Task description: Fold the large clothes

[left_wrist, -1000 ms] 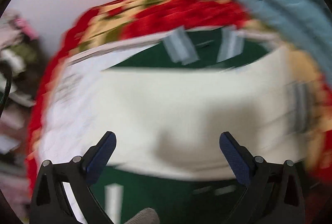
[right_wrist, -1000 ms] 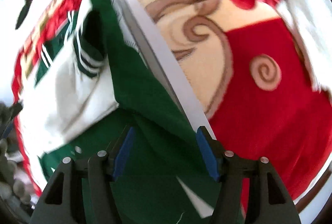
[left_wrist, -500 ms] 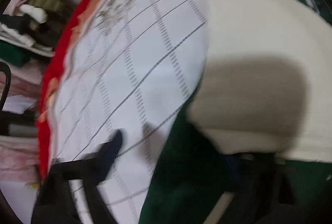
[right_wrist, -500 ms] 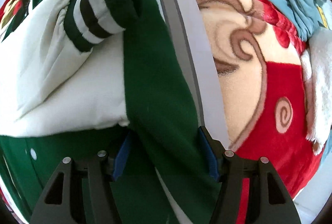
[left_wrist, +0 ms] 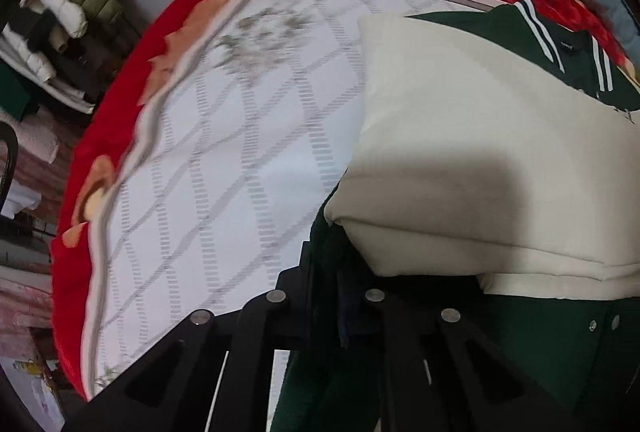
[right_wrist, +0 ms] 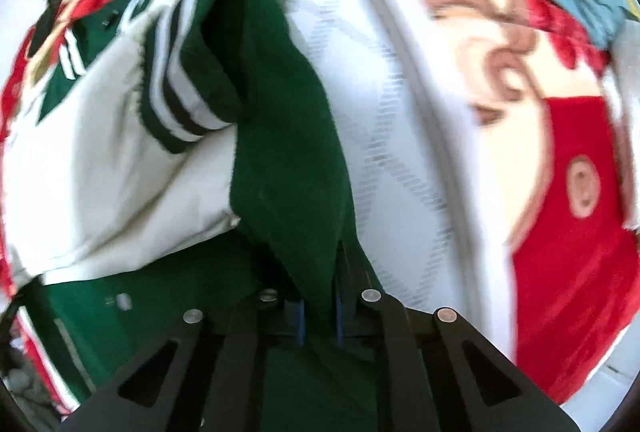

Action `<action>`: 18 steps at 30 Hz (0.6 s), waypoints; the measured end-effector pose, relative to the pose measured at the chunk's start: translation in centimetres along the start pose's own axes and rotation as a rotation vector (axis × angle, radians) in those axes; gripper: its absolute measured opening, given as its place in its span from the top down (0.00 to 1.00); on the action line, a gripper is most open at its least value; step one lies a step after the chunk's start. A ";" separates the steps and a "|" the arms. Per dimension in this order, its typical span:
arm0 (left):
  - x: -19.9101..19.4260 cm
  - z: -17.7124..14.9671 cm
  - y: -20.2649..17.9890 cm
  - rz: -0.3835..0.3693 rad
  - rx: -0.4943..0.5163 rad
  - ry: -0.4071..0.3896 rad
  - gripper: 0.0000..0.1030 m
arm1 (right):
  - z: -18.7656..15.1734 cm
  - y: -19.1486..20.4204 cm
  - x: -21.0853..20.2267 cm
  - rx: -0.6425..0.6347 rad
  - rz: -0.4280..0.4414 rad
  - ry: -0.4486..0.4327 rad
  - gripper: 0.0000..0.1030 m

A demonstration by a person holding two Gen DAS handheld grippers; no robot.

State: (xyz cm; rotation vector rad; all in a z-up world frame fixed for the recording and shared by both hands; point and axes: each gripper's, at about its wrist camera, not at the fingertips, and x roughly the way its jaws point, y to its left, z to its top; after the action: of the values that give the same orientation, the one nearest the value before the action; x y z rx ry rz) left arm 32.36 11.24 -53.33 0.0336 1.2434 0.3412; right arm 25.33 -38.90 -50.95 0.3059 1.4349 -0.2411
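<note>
Both grippers' fingers (left_wrist: 344, 316) (right_wrist: 296, 316) pinch the green jacket (right_wrist: 288, 168)

The left tool (left_wrist: 326, 306) is a matte black frame with triangular cut-outs and four round silver screw heads across its arms. The right tool (right_wrist: 318, 314) has the same black build, and blue pads (right_wrist: 295, 316) line its fingers.

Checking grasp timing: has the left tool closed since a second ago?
Yes. The left tool was wide open above the jacket; now its fingers are pinched together on the green hem, beside the white quilted mat.
</note>
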 end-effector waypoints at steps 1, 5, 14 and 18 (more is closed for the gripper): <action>-0.1 -0.1 1.5 0.015 0.000 0.001 0.94 | -0.6 1.3 -0.3 -0.001 0.047 0.013 0.90; 0.1 -0.6 6.2 0.088 -0.014 0.022 0.88 | -2.8 5.3 -1.1 0.007 0.210 0.076 0.91; -1.6 -1.4 5.4 0.039 -0.071 0.003 0.27 | -7.1 -4.3 5.9 0.678 0.440 0.136 0.91; -2.6 -0.9 2.8 -0.022 -0.055 -0.020 0.03 | -4.5 -0.9 2.3 0.340 0.174 0.120 0.72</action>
State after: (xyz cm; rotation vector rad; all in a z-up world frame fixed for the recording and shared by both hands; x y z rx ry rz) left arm 30.14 13.09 -50.67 -0.0238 1.2132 0.3555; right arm 21.16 -38.14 -53.78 0.7295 1.4733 -0.3291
